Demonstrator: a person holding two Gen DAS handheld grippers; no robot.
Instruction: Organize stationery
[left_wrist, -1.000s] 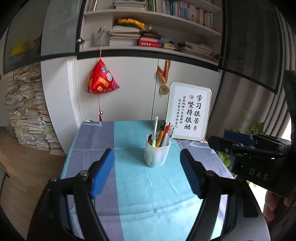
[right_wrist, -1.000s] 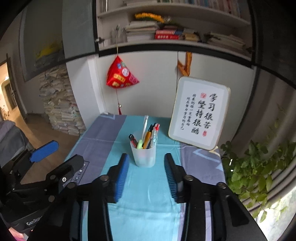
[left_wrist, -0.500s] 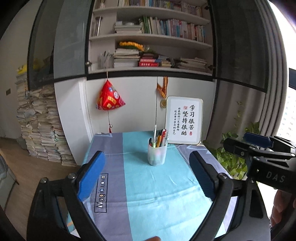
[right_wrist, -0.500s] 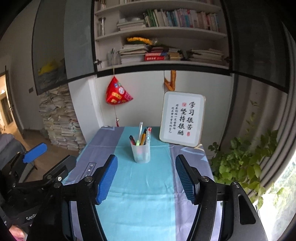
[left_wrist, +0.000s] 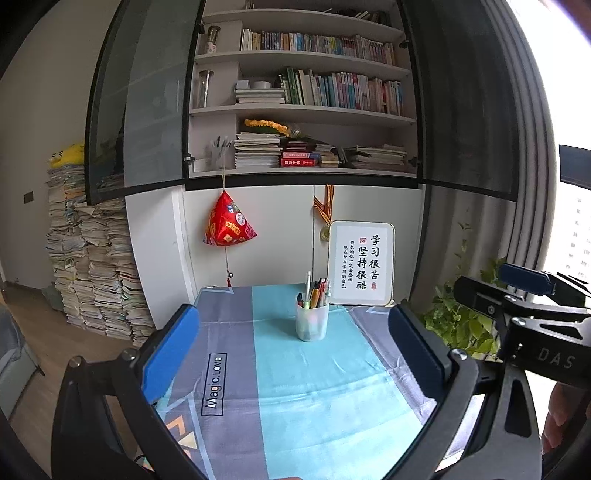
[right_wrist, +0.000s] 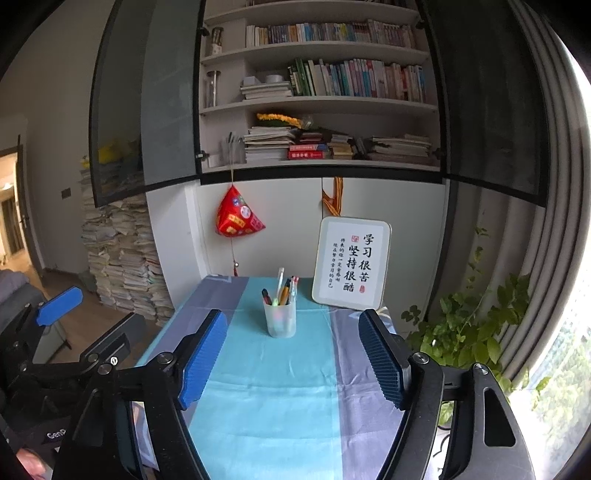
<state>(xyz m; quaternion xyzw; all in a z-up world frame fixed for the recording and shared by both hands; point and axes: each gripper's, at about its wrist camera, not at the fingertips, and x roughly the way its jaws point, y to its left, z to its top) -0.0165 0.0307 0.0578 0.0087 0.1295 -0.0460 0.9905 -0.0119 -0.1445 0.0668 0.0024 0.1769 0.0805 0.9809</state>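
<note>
A: What is seen from the left wrist?

B: The left gripper (left_wrist: 293, 345) is held above the near part of the table (left_wrist: 325, 406), its 2 blue pads (left_wrist: 168, 352) spread wide; the jaws have just been opening and nothing is caught between them. The pen cup (left_wrist: 312, 320) is stood upright toward the far end of the cloth, well apart from the pads, with the pens (left_wrist: 317, 293) packed upright inside. The cloth between gripper and cup is left bare. The left table edge is seen dropping to the wooden floor (left_wrist: 48, 332), where paper stacks (left_wrist: 92, 266) are piled against the wall.

A: And what is crowded around it?

B: A framed calligraphy board (left_wrist: 361, 264) is leaned just behind and right of the cup. A red hanging ornament (left_wrist: 228, 225) is hung at the far left, above the table's far edge. The right gripper (left_wrist: 524, 284) is seen at the right edge, beside a potted plant (left_wrist: 461, 325).

A: From the right wrist?

B: The right gripper's pads (right_wrist: 203, 363) are parted too, having just been opening, with nothing gripped. The cup is framed between them, far off. The board is stood near the right far corner, the plant beyond the right edge, and the left gripper is seen low at the left.
</note>
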